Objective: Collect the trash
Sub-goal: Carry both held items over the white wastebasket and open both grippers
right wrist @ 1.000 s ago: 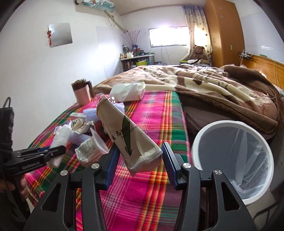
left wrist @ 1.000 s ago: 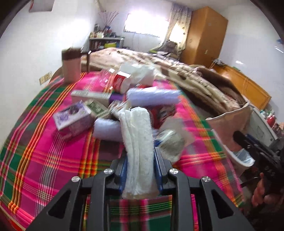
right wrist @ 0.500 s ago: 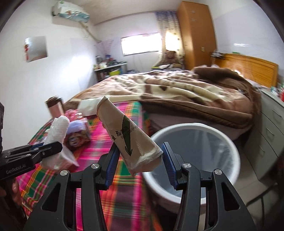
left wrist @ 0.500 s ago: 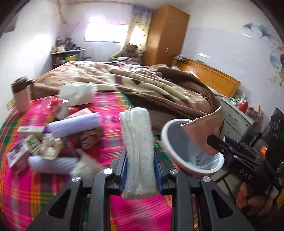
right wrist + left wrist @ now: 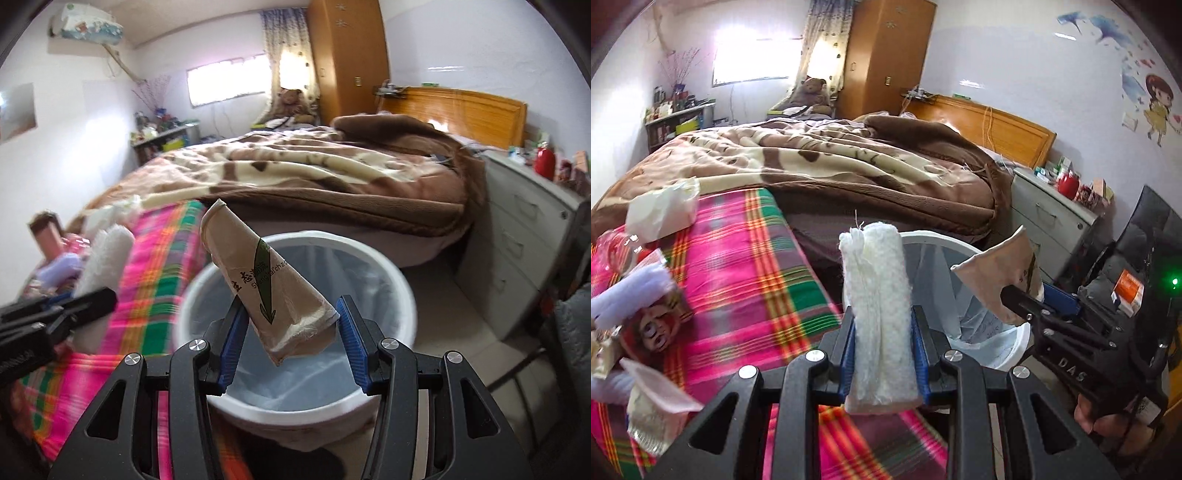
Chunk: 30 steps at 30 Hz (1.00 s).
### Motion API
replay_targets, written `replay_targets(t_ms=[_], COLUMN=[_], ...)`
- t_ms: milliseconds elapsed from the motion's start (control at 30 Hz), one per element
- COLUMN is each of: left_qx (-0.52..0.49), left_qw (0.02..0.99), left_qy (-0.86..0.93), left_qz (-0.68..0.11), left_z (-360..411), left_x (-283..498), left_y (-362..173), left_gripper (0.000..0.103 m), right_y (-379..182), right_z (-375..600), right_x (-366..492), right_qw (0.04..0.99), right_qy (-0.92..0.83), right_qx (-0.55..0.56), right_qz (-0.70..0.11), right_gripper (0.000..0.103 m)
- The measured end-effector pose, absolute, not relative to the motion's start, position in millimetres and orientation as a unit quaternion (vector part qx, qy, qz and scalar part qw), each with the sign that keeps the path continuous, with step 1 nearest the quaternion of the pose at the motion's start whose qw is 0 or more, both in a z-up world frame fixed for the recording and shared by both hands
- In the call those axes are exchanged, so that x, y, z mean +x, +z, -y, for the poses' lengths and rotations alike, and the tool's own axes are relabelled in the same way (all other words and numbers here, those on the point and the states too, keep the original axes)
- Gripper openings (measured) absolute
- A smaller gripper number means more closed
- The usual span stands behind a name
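Observation:
My left gripper [image 5: 882,347] is shut on a folded white tissue wad [image 5: 877,306], held at the bed's edge beside the bin. My right gripper [image 5: 290,332] is shut on a flattened brown paper cup [image 5: 266,284] with a green arrow, held over the white trash bin [image 5: 391,402], which has a clear liner. The bin also shows in the left wrist view [image 5: 931,240], with the right gripper [image 5: 1030,295] and the cup [image 5: 1001,277] above its rim. The left gripper [image 5: 74,306] and the wad [image 5: 105,258] show at the left of the right wrist view.
More trash lies on the pink plaid sheet [image 5: 738,258]: a tissue pack [image 5: 661,210], purple rolls [image 5: 628,291], wrappers [image 5: 653,413]. A brown blanket [image 5: 849,166] covers the bed. A grey drawer cabinet [image 5: 517,236] stands right of the bin.
Both grippers swung right from the trash pile to the bin. The cup now hangs over the bin opening and the tissue wad has come close to its rim. Both grips are unchanged.

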State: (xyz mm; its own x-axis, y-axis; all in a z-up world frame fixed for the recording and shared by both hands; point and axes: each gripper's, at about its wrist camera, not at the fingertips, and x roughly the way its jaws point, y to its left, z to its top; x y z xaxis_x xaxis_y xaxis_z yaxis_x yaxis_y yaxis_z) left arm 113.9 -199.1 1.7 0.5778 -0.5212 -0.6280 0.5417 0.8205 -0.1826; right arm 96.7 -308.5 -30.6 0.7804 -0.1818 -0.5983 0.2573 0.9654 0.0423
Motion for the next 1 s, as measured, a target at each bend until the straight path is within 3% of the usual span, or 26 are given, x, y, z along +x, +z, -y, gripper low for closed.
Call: replay_targets(t_ms=[333, 433, 500, 700, 1000], left_qx=[0.043, 0.05, 0.046, 0.04, 0.026], left_qw=[0.875, 0.874, 0.874, 0.875, 0.886], left_qy=[-0.307, -0.309, -0.312, -0.309, -0.297], left_qz=[-0.372, -0.372, -0.371, -0.371, -0.356], left_z=[237, 242, 244, 239, 206], left_x=[126, 126, 126, 127, 114], left_y=[-15, -17, -16, -14, -1], left_gripper=[0.032, 0.045, 0.063, 0.068, 0.074], right_y=[-46, -47, -47, -47, -31], right_z=[335, 339, 341, 342, 327], right_x=[98, 100, 100, 98, 89], right_qw=[0.926, 0.923, 0.921, 0.92, 0.931], right_qy=[-0.135, -0.144, -0.149, -0.149, -0.126], right_qx=[0.069, 0.068, 0.07, 0.075, 0.088], right_qz=[-0.345, -0.352, -0.353, -0.355, -0.332], right_gripper=[0.053, 0.054, 0.058, 0.067, 0.069])
